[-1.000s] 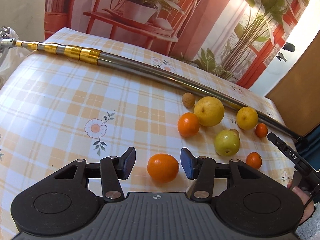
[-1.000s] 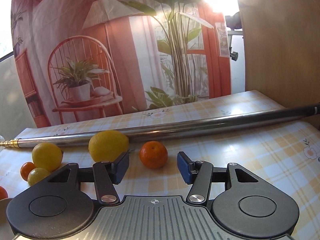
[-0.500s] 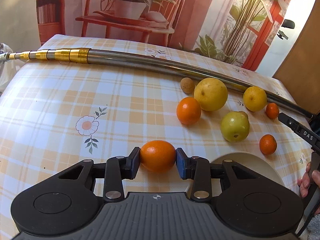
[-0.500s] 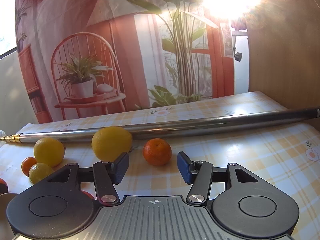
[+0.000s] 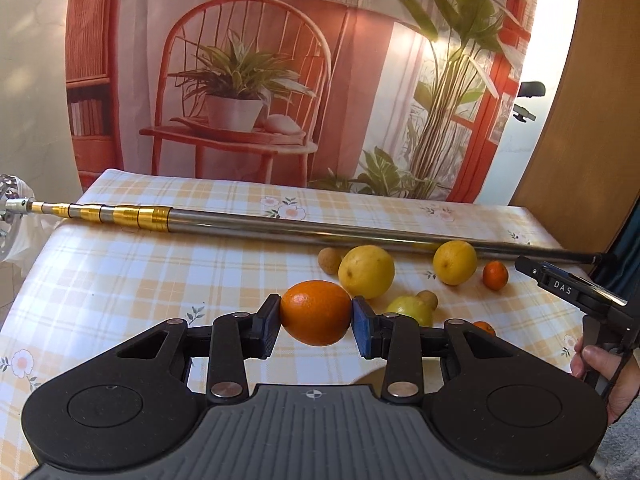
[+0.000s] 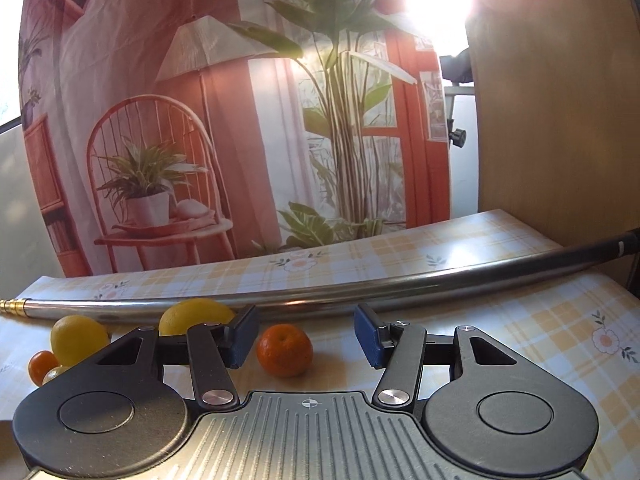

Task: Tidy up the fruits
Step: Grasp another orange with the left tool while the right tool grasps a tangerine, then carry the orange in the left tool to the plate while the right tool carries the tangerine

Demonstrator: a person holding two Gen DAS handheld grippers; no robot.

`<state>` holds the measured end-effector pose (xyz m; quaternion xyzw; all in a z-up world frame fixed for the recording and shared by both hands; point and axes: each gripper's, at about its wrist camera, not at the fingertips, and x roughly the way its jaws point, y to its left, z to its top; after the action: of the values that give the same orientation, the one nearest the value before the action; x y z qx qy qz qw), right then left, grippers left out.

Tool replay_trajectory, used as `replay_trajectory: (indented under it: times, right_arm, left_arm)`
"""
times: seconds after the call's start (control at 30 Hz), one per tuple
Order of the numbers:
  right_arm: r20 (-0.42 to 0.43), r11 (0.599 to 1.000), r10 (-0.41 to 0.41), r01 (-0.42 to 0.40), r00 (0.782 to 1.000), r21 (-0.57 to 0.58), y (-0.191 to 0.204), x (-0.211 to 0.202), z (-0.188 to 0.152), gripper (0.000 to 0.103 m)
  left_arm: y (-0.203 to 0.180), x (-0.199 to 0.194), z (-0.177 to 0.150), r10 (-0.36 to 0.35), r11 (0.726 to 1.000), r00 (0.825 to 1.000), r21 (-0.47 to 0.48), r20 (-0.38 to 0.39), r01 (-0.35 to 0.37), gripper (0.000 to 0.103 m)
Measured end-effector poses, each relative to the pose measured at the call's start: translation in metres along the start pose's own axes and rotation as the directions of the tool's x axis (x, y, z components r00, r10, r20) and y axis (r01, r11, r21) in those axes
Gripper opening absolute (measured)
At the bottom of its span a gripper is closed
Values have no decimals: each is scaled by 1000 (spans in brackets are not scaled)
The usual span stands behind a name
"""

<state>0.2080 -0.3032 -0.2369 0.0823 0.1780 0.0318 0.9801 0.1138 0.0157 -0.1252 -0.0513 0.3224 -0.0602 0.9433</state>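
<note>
My left gripper [image 5: 315, 327] is shut on a large orange [image 5: 315, 313], held above the checked tablecloth. Beyond it on the cloth lie a big yellow lemon [image 5: 366, 271], a smaller lemon [image 5: 455, 262], a small mandarin [image 5: 495, 275], a green-yellow fruit [image 5: 409, 309] and a small brown fruit [image 5: 329, 260]. In the right wrist view my right gripper [image 6: 307, 335] stands open. A mandarin [image 6: 284, 349] sits on the cloth between its fingers, nearer the left pad. Two lemons [image 6: 79, 338] lie further left, one partly hidden behind the left finger.
A long metal telescopic pole [image 5: 320, 229] with gold sections lies across the table behind the fruit. A pale plate edge [image 5: 370, 377] shows under the left gripper. The other gripper and a hand [image 5: 600, 364] are at the right edge. A printed backdrop hangs behind the table.
My left gripper shut on the large orange and lifted it off the cloth. My right gripper moved forward, so the mandarin now sits between its open fingers.
</note>
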Motion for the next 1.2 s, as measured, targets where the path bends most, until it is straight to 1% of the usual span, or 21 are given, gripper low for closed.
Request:
replay_trajectory:
  times: [0.1,0.27,0.37,0.5,0.6,0.63,0.67,0.77,0.9,1.03,1.2]
  right_arm:
    - [-12,1000,12,-12,1000,-7,1,14,4,50]
    - [-70,998,39,-42,997,-42,14,34,2,50]
    - [-111,998,30,-37,993,-60,20,41,-2,50]
    - [-160,998,30,-39,987,-53,21,48,-4,49]
    - [-196,998,28,-39,980,-55,23,52,-6,43]
    - [-200,997,22,-35,980,-61,24,52,-6,42]
    - [-201,997,20,-33,979,-62,24,52,-7,35]
    - [-196,998,29,-38,980,-43,20,49,-8,35]
    - [-167,999,32,-36,985,-20,15,45,-9,35]
    - [-153,997,72,-72,986,6,10,41,-9,35]
    - [-155,998,69,-68,985,9,8,42,-6,35]
  left_arm:
    - [-5,3,-2,-5,1000,1000,10,-7,5,40]
    - [-10,9,-9,-15,1000,999,11,-41,16,40]
    - [-9,14,-13,-18,1000,998,10,-59,19,40]
    - [-7,19,-16,-28,1000,996,3,-82,29,40]
    - [-9,21,-19,-33,999,995,6,-92,34,40]
    - [-9,21,-20,-35,999,995,8,-95,36,40]
    - [-10,21,-22,-36,999,995,10,-97,37,40]
    - [-11,22,-25,-42,999,993,10,-108,44,40]
    - [-13,23,-28,-51,998,991,18,-121,53,40]
    - [-15,22,-29,-56,998,991,28,-121,60,40]
    - [-14,22,-29,-61,998,991,27,-122,65,40]
